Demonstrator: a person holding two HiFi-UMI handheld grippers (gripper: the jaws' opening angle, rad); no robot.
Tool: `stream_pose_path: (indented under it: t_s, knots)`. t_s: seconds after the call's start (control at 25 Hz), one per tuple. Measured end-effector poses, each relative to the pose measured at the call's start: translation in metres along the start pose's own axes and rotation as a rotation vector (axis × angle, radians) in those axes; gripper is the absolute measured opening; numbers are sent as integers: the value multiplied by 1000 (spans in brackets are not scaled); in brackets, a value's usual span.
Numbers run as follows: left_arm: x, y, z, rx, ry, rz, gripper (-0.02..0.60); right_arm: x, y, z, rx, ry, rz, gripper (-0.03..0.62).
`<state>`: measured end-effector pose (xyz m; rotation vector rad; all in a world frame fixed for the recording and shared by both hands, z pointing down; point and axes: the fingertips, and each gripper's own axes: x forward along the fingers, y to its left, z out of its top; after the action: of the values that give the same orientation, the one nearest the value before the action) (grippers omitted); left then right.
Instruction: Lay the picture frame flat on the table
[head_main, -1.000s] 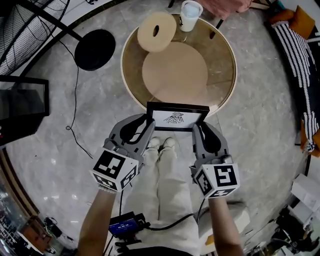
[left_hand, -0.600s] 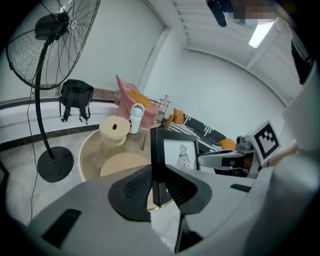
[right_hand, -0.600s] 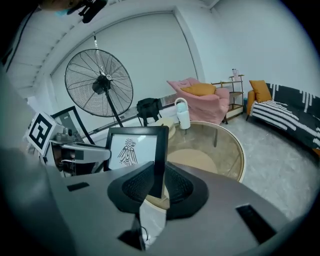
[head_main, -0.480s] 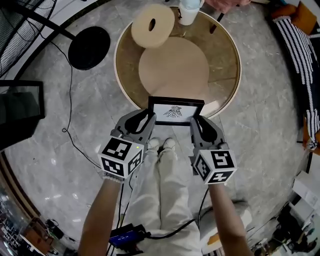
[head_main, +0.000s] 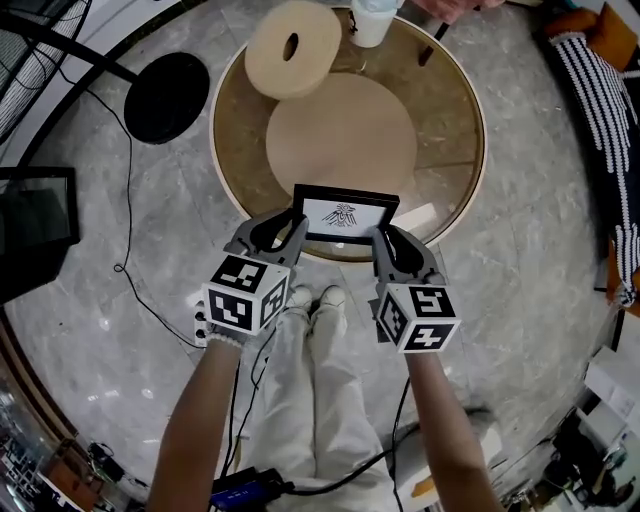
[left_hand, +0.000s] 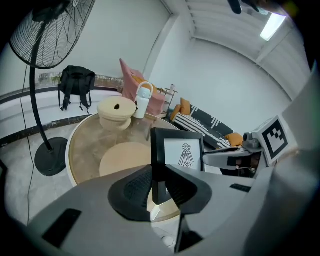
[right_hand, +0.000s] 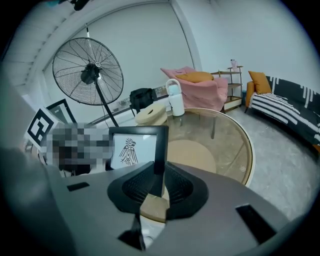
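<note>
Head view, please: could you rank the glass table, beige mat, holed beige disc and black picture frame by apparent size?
1. round glass table
2. round beige mat
3. holed beige disc and black picture frame: too alike to rank; the frame is nearer the camera.

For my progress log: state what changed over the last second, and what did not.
The left gripper and right gripper carried the picture frame forward, away from the person's shoes, further over the round table's near edge. Unchanged: both stay clamped on its side edges, frame upright; the beige disc and white jug sit where they were.
</note>
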<state>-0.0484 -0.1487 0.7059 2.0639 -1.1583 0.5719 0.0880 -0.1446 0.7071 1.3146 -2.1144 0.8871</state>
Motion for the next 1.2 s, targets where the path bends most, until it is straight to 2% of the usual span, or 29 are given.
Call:
stream_pose_path:
  t_s: [0.72, 0.96, 1.2]
  knots:
    - [63, 37, -19, -2, 100, 64, 97, 64, -26, -14, -33, 66, -19, 84]
    - [76, 42, -13, 60, 94, 110, 100, 75, -32, -10, -29, 59, -24, 84]
    - [82, 46, -16, 82, 87, 157, 98, 84, -35, -12, -84, 69, -48, 66]
